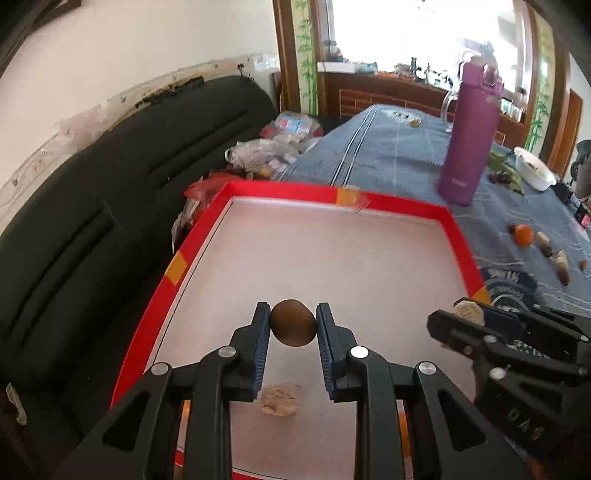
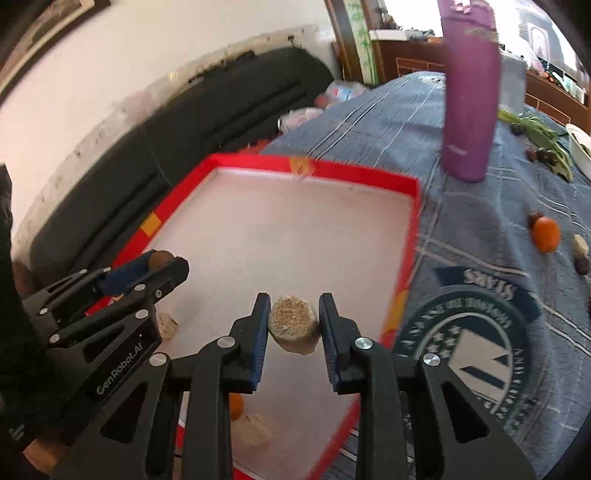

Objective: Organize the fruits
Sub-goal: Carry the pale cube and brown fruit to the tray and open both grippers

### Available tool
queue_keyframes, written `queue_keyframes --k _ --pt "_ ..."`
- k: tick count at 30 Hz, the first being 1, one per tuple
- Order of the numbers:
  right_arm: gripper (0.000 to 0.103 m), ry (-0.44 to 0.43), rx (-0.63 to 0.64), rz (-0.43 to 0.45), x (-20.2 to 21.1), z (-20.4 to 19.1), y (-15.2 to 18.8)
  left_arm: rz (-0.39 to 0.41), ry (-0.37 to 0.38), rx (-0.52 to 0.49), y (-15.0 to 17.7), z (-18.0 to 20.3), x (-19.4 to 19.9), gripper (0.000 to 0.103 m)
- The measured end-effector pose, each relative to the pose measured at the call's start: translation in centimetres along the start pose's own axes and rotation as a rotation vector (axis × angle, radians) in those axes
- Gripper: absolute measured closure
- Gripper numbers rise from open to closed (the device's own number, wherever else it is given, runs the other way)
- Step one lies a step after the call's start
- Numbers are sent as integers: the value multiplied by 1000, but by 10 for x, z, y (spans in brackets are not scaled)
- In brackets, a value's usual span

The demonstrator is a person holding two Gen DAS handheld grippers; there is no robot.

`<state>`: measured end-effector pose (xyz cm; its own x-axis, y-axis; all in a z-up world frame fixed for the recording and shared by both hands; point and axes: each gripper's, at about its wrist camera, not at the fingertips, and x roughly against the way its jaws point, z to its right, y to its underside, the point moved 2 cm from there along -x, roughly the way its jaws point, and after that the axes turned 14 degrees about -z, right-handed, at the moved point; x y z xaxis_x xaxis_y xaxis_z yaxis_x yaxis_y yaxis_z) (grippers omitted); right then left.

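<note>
Only rightward: orange (image 2: 236, 406) under claw (image 2: 293, 325)

A lived-in home, living and dining room

A black sofa (image 1: 110, 206) lines the white wall beside a table under a blue tablecloth (image 1: 388, 155); a purple water bottle (image 1: 469, 133), white bowl (image 1: 535, 168), wooden-framed window (image 1: 424, 33) and bamboo wall stickers (image 1: 306, 55) show it.
</note>
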<state>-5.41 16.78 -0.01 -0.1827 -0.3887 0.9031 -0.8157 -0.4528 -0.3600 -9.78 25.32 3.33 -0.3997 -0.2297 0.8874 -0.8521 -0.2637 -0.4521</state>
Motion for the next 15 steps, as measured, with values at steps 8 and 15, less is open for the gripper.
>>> queue_keyframes --k 8,15 --pt "73 39 9 -54 -20 -10 0 -50 -13 9 3 -8 -15 78" --pt "68 4 7 -74 -17 -7 -3 -74 -19 31 4 -14 -18 45"
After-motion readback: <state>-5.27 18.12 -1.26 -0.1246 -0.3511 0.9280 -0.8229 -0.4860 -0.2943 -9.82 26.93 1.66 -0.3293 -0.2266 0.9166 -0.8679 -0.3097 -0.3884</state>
